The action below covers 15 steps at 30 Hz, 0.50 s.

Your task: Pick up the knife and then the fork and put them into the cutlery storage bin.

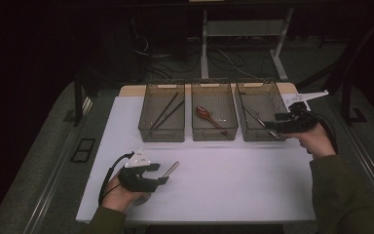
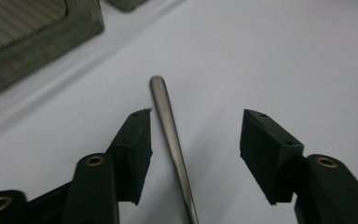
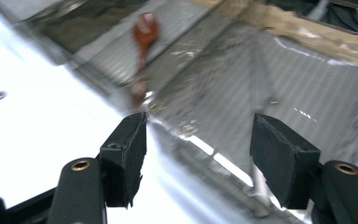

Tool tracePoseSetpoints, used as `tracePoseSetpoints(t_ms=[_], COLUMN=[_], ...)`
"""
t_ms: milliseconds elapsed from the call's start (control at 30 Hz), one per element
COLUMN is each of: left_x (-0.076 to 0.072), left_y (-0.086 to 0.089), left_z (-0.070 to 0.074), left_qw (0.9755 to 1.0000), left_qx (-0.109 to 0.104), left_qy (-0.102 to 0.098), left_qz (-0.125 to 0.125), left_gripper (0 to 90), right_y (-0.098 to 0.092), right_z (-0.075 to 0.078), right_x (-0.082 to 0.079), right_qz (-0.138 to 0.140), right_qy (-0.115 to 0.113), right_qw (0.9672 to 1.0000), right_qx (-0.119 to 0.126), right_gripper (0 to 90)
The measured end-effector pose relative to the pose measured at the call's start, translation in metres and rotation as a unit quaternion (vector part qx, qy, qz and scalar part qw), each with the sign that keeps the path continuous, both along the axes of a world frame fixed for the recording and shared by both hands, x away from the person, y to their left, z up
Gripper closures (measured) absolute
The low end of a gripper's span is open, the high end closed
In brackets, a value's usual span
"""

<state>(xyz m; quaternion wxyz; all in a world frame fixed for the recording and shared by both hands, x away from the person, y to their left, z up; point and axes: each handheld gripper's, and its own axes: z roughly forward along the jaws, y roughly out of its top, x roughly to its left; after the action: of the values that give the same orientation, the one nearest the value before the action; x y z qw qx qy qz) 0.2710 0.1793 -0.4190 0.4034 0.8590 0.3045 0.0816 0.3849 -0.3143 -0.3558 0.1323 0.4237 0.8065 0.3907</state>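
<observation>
I have the left gripper [image 1: 164, 179] low on the white table [image 1: 233, 180], at about seven o'clock from its middle. Its jaws are spread, and a metal handle [image 2: 170, 135] lies flat on the table between them. In the left gripper view the handle sits just beside the left pad, running up toward twelve o'clock past the jaw tips; the right pad stands well apart from it. Neither pad presses on it, as far as I can see.

My right gripper [image 1: 272, 125] is at about two o'clock on the table, over the near right corner of the right-hand bin [image 1: 260, 118]. Its jaws are also spread with nothing between them. The right gripper view is blurred, but I can make out the ribbed floor of the bin beyond the pads and a slim metal piece at the bin's near edge, under the right pad.

Three clear bins stand in a row at twelve o'clock. The left bin [image 1: 161, 119] holds dark chopsticks [image 1: 168, 109], the middle bin [image 1: 214, 118] holds a brown spoon [image 1: 209, 117], and the right one holds slim metal cutlery that I cannot identify further.
</observation>
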Motion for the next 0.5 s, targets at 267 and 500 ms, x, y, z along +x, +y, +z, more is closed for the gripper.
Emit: tracePoseSetpoints(t_ms=[267, 500], left_x=[-0.002, -0.003], left_y=[0.01, 0.007], left_z=[-0.012, -0.014], left_qw=[0.999, 0.9986], left_qx=[0.035, 0.039], left_qy=[0.026, 0.035], left_qz=[0.008, 0.004], left_gripper=[56.0, 59.0], right_y=[0.016, 0.021], right_z=[-0.017, -0.026], right_x=[-0.043, -0.064], right_qz=[0.059, 0.082], right_qy=[-0.011, -0.015], right_qw=[0.9982, 0.9965], right_qx=[0.007, 0.01], right_gripper=[35.0, 34.9])
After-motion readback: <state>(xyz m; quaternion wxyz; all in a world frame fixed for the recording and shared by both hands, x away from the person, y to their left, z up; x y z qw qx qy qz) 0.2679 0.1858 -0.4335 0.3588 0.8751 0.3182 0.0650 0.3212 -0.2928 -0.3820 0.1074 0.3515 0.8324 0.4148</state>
